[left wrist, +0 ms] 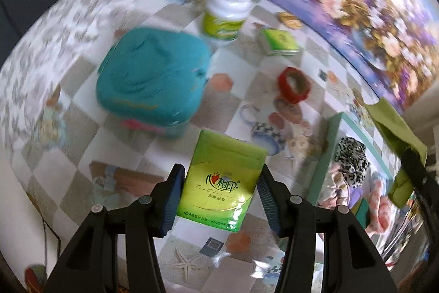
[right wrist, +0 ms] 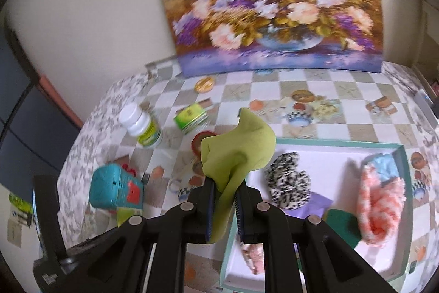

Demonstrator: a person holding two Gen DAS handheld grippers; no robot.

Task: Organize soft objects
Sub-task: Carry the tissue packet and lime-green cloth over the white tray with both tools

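My left gripper (left wrist: 219, 197) is shut on a green tissue pack (left wrist: 222, 180), with both blue pads against its sides, above the checkered tablecloth. My right gripper (right wrist: 223, 191) is shut on a lime-green cloth (right wrist: 236, 153) that bunches up above the fingers, over the left rim of a white tray with a teal rim (right wrist: 340, 143). In the tray lie a leopard-print scrunchie (right wrist: 288, 183), a pink-and-white fluffy item (right wrist: 378, 205), a purple cloth and a dark green pad (right wrist: 340, 224). The cloth (left wrist: 395, 133) and the tray (left wrist: 329, 144) also show at the right of the left wrist view.
On the table left of the tray are a teal toy (left wrist: 153, 78), a white bottle with a green label (left wrist: 227, 10), a second green tissue pack (left wrist: 278, 41) and a red tape roll (left wrist: 293, 84). A flower painting (right wrist: 274, 4) leans against the back wall.
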